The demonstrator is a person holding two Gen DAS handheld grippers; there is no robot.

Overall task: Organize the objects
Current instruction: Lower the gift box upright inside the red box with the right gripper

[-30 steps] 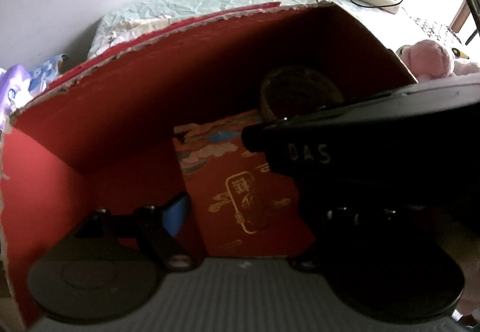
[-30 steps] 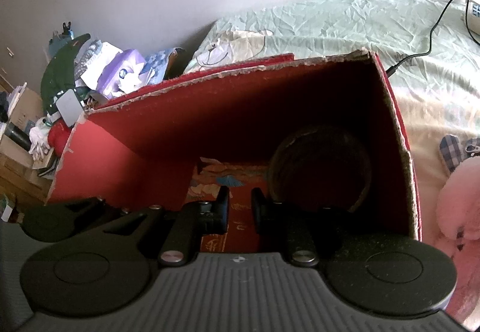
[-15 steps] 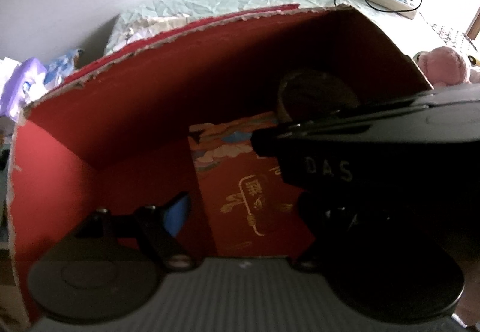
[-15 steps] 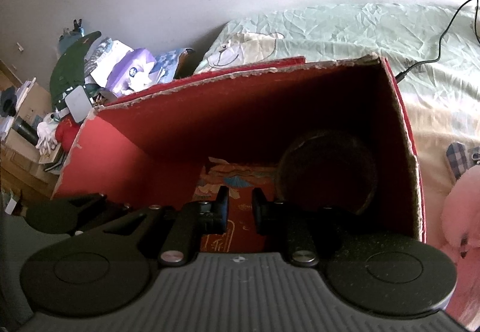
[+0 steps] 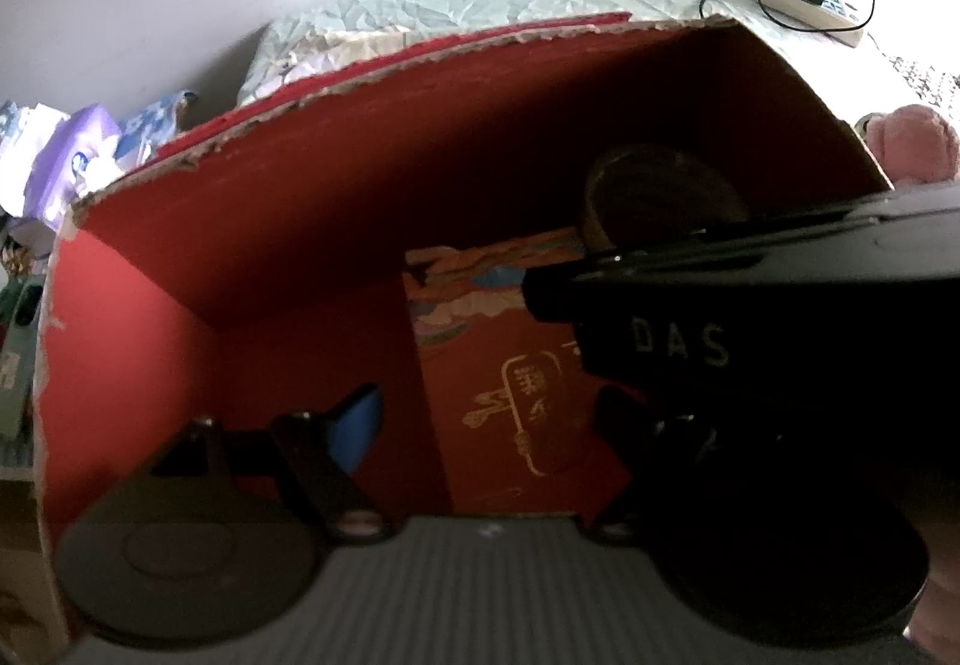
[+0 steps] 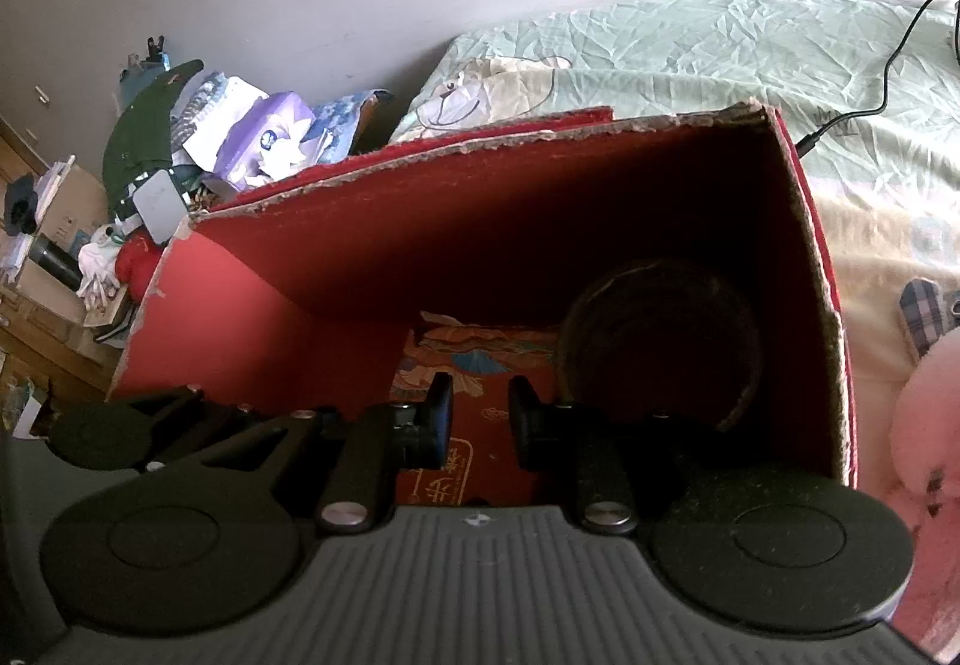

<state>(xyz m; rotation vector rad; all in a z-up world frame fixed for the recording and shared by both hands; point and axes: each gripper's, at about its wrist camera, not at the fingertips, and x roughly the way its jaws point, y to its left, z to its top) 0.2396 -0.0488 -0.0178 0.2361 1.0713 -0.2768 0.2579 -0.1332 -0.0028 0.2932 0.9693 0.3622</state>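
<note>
Inside the red cardboard box [image 6: 540, 221] a red printed carton [image 5: 528, 413] with gold characters lies at 6 o'clock, round dark container [image 6: 654, 341] at 3 o'clock; right gripper [image 6: 479, 413], "DAS"-marked, jaws opening, empty; left gripper [image 5: 486, 413] spread wide.

Red box [image 6: 372, 245] open-topped; left floor free; woven basket [image 6: 654, 341] fills right corner, flat packet [image 5: 516, 389] beside it.
</note>
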